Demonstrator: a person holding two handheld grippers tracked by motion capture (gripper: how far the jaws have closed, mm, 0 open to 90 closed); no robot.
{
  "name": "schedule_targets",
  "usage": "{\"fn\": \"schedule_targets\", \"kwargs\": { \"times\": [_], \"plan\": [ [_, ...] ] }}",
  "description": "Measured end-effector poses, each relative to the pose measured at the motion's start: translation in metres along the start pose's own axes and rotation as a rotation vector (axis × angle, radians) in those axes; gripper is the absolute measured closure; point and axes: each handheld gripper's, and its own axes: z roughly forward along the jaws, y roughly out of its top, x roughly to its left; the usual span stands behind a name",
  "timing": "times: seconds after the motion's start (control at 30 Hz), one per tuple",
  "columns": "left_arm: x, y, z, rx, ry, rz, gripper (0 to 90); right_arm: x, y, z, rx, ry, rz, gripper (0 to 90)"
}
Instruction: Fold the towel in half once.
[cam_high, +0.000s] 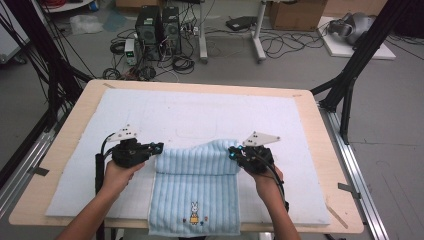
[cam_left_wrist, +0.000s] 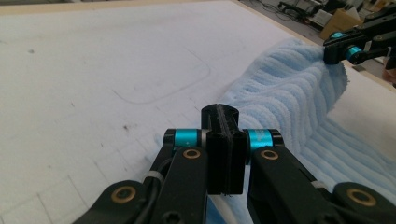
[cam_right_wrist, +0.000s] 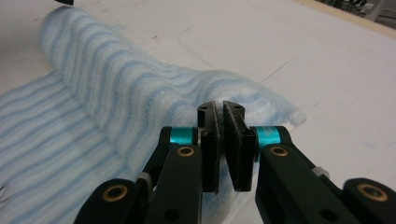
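High view: light blue striped towel (cam_high: 195, 192) lying on the white mat (cam_high: 200, 115) that covered the wooden surface (cam_high: 327, 150), with its near end hanging over the surface's front edge. Small rabbit picture (cam_high: 193, 212) stitched near that hanging end. Far edge of the towel folded over and lifted a little, held at both corners. Left tongs (cam_high: 159, 148) at the towel's far left corner, right tongs (cam_high: 233, 151) at its far right corner, each carried by one hand of the person. Grey three-cornered plate on top of each tool. Beyond the surface, on the floor: computer towers (cam_high: 159, 25) and many cables.

Left gripper view: left tongs (cam_left_wrist: 224, 140) pressed together, with the towel (cam_left_wrist: 289, 93) edge pinched between the jaws and coming out below them. From there, the towel rising as a ridge toward the right tongs (cam_left_wrist: 336, 51), seen farther off at the other corner and touching the cloth. White mat (cam_left_wrist: 93, 70) lying flat beside the towel.

Right gripper view: right tongs (cam_right_wrist: 223, 140) nearly together, clamped on the thin towel (cam_right_wrist: 116, 93) edge, a narrow gap remaining between the pads. Towel stretching away from the jaws as a raised fold, with the flat striped part beside it. White mat (cam_right_wrist: 303, 56) behind the towel.
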Motion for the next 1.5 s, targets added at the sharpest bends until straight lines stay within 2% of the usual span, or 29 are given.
{"fn": "schedule_targets", "kwargs": {
  "times": [0.1,0.17,0.27,0.33,0.4,0.47,0.53,0.6,0.7,0.83,0.9,1.0,1.1,1.17,1.27,1.33,1.43,1.5],
  "plan": [
    [-0.002,-0.01,-0.006,0.017,-0.016,-0.009,89.4,0.007,-0.011,-0.007,0.003,0.023,-0.006,85.1],
    [-0.002,-0.016,-0.006,0.033,-0.011,-0.011,89.4,0.01,-0.018,-0.006,0.021,0.043,0.003,85.2],
    [0.001,-0.021,-0.005,0.041,-0.001,-0.027,89.4,0.016,-0.027,0.0,0.082,0.083,-0.006,85.1],
    [0.002,-0.021,-0.004,0.04,0.023,-0.025,88.2,0.019,-0.032,0.005,0.147,0.085,-0.024,83.8],
    [0.005,-0.021,-0.003,0.042,0.06,-0.026,80.1,0.019,-0.035,0.009,0.179,0.071,-0.037,77.2],
    [0.009,-0.02,0.0,0.058,0.107,-0.024,66.7,0.016,-0.035,0.009,0.163,0.056,0.001,67.1],
    [0.014,-0.021,0.004,0.076,0.125,-0.031,62.4,0.009,-0.033,0.006,0.12,0.04,0.041,60.9],
    [0.019,-0.022,0.01,0.094,0.135,-0.048,60.4,0.003,-0.03,0.004,0.082,-0.002,0.072,58.4],
    [0.025,-0.022,0.018,0.111,0.143,-0.069,60.4,-0.008,-0.027,0.004,0.048,-0.071,0.095,60.4],
    [0.027,-0.021,0.023,0.118,0.141,-0.056,63.8,-0.024,-0.024,0.007,-0.007,-0.165,0.135,65.9],
    [0.027,-0.022,0.024,0.128,0.128,-0.07,66.8,-0.03,-0.025,0.013,0.026,-0.142,0.159,65.7],
    [0.027,-0.022,0.024,0.138,0.118,-0.083,71.3,-0.032,-0.028,0.026,0.079,-0.098,0.177,63.6],
    [0.024,-0.025,0.027,0.146,0.113,-0.059,83.2,-0.032,-0.03,0.036,0.104,-0.081,0.182,64.4],
    [0.023,-0.026,0.031,0.156,0.107,-0.044,86.0,-0.032,-0.031,0.041,0.12,-0.068,0.19,69.6],
    [0.026,-0.024,0.031,0.135,0.089,-0.077,87.5,-0.032,-0.032,0.045,0.128,-0.032,0.182,86.0],
    [0.028,-0.021,0.029,0.096,0.086,-0.093,87.7,-0.031,-0.031,0.045,0.116,-0.034,0.156,87.1],
    [0.033,-0.017,0.028,0.055,0.094,-0.124,87.8,-0.031,-0.028,0.044,0.094,-0.061,0.152,87.4],
    [0.036,-0.016,0.03,0.048,0.111,-0.137,87.8,-0.032,-0.027,0.043,0.074,-0.085,0.156,87.4]
  ]
}}
